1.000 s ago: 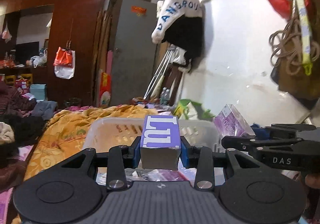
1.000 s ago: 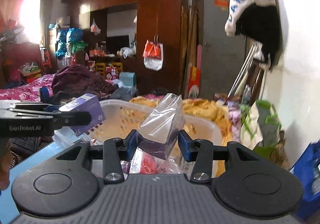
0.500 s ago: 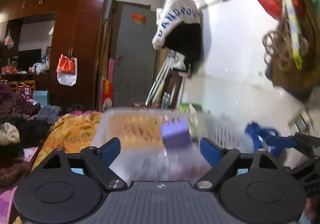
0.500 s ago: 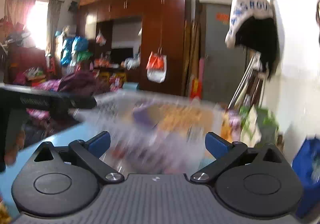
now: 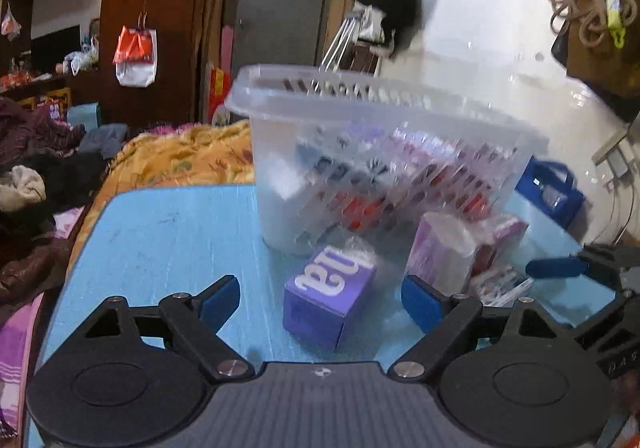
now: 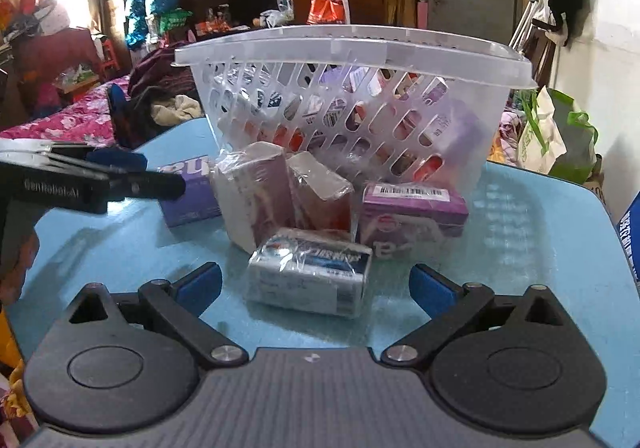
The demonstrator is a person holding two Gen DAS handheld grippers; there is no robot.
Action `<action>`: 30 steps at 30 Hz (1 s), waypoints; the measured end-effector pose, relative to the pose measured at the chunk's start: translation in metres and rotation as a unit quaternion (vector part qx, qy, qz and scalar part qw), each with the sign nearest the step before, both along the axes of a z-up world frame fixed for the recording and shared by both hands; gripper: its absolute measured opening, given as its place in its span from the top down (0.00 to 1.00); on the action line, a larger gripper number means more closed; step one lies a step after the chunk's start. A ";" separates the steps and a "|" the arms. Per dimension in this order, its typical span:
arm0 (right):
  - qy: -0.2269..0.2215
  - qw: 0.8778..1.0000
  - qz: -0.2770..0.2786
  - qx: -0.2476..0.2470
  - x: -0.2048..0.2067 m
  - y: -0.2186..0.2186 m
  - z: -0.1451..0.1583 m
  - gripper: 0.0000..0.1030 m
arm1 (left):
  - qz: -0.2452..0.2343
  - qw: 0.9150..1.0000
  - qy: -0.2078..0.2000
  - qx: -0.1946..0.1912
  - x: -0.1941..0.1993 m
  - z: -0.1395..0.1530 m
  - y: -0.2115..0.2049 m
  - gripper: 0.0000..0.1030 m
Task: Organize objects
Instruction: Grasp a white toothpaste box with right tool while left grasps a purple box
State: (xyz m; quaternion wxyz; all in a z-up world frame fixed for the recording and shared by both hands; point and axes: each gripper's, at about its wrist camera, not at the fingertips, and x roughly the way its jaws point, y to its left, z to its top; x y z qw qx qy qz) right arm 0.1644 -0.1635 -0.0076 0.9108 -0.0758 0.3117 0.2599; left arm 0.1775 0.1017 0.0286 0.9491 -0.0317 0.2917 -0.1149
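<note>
A clear slotted basket holding several small boxes stands on the blue table. My left gripper is open just above the table, and a purple box lies between its fingers, untouched. My right gripper stands wide, its jaws closing slightly, around a silver-blue wrapped pack that the pads do not touch. Behind that pack stand two maroon wrapped packs and a purple barcode box, all in front of the basket.
A bed with a yellow blanket and piled clothes borders the table's far left. A blue bag and a green bag sit by the white wall on the right. A dark wardrobe stands behind.
Both grippers let go of what they held above the basket, a purple box and a clear-wrapped pack, opened wide and sank to the table in front of the basket.
</note>
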 end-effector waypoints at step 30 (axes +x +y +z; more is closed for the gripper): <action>-0.054 0.994 -0.054 0.079 -0.029 -0.048 -0.002 0.28 | -0.027 0.994 -0.086 -0.063 -0.051 -0.005 -0.018 0.50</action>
